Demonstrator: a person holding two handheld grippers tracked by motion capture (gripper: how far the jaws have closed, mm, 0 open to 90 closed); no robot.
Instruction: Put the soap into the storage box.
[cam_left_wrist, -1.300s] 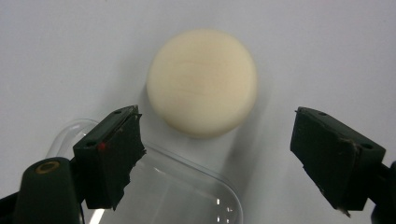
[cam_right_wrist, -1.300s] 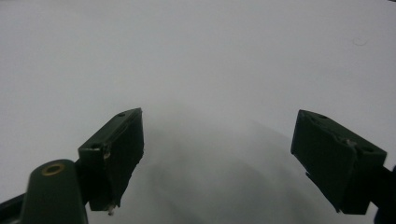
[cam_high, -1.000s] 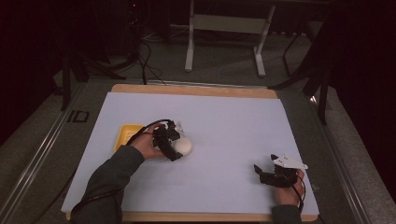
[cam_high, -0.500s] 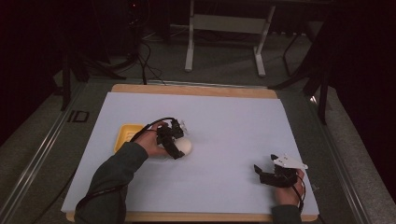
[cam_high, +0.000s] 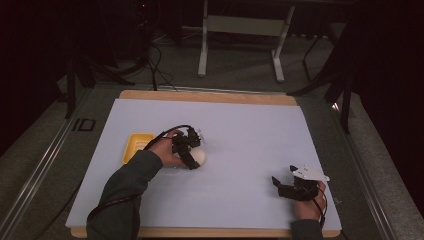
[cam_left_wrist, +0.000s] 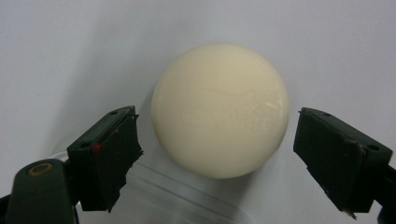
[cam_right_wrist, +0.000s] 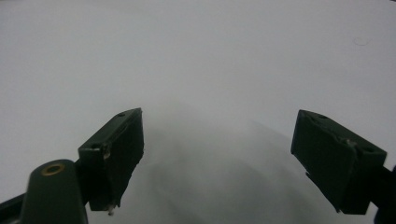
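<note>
A cream ball (cam_high: 200, 157) (cam_left_wrist: 219, 109) rests on the white sheet (cam_high: 240, 135) left of the middle. My left gripper (cam_high: 193, 161) (cam_left_wrist: 217, 122) stands open around it, one black jaw on each side with a narrow gap between each pad and the ball. The edge of a clear thin object (cam_left_wrist: 187, 191) lies just under the near side of the ball. My right gripper (cam_high: 278, 186) (cam_right_wrist: 217, 126) is open near the front right of the sheet, with nothing but bare sheet between its jaws.
A shallow yellow tray (cam_high: 134, 146) lies on the sheet just left of my left hand. The sheet covers a wooden table (cam_high: 210, 95). Dark floor, cables and a metal stand (cam_high: 240, 45) lie beyond the far edge.
My left hand has edged slightly rightward at the ball. The ball and the right gripper have stayed where they were.
</note>
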